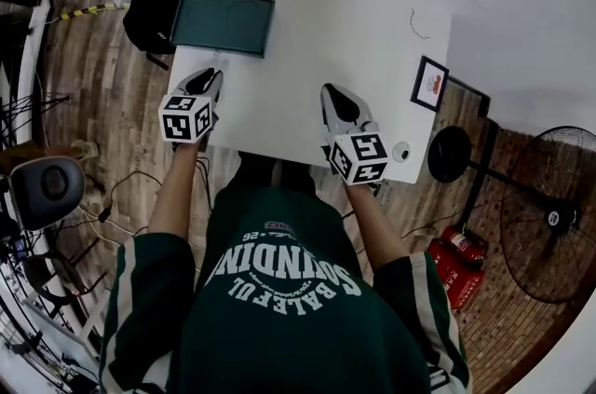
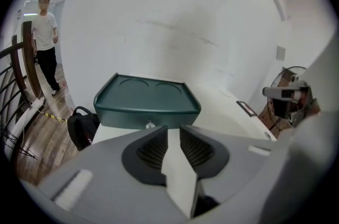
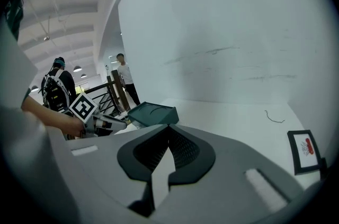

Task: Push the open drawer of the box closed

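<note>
Box (image 1: pixel 223 22) sits at the far left corner of the bench (image 1: pixel 307 57), well apart from both my tools. Its back edge is close to the bench's edge, with a black backpack (image 1: pixel 149 21) just beyond.

My left hand-held gripper (image 2: pixel 174 130) has its jaws part open with a clear gap and nothing in it. It hovers over the near left bench edge, aimed at the box. My right hand-held gripper (image 3: pixel 169 127) has its tips together and is empty. It sits over the near right part of the bench.

Handling, my guess: the box is a rigid green plastic shell, probably light, on a smooth white top. A hard shove could slide the whole box toward the edge instead of seating the drawer. There is no need to grasp it. I would press flat on the drawer front, centred, next to the small knob (image 2: pixel 150 125), so it doesn't skew. The free tool could brace the box if it creeps.

Views:
- Left gripper view: shows the drawer face, the knob and two round recesses in the lid, all hidden from the head view. A person (image 2: pixel 45 43) stands off left.
- Head view: gives the layout, namely the box corner, both tools and a frame (image 1: pixel 429 83) on the right edge.
- Right gripper view: catches only a box corner, side-on.
- None of the views tells me how far the drawer stands out.
</note>
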Demonstrator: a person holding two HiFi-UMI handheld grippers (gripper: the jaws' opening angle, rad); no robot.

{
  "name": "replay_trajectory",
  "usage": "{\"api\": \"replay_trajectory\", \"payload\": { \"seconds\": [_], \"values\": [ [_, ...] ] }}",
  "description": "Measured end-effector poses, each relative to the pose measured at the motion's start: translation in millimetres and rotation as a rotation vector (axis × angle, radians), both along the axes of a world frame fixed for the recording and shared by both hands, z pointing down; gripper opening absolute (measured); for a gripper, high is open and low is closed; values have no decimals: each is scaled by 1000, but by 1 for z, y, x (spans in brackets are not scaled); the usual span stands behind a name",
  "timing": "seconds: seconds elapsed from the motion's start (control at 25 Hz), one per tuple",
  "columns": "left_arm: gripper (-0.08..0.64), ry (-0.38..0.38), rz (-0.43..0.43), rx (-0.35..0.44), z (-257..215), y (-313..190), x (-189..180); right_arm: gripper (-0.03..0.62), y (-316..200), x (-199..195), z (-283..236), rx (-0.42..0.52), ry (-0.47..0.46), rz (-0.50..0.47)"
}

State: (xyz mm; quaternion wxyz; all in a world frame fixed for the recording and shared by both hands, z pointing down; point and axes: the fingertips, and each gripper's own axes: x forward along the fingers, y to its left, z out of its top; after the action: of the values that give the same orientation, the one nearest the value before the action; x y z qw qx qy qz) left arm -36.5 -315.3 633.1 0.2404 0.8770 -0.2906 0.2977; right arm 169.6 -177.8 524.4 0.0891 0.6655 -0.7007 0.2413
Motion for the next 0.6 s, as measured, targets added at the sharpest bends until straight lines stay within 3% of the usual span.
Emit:
{"api": "replay_trajectory", "payload": {
  "seconds": [0.24, 0.6],
  "values": [
    [55, 87, 66, 143, -65, 34, 29, 2, 14, 8, -31, 79, 16, -17],
    [52, 169, 72, 287, -133, 81, 47, 2, 40, 12, -69, 173, 58, -43]
  ]
}}
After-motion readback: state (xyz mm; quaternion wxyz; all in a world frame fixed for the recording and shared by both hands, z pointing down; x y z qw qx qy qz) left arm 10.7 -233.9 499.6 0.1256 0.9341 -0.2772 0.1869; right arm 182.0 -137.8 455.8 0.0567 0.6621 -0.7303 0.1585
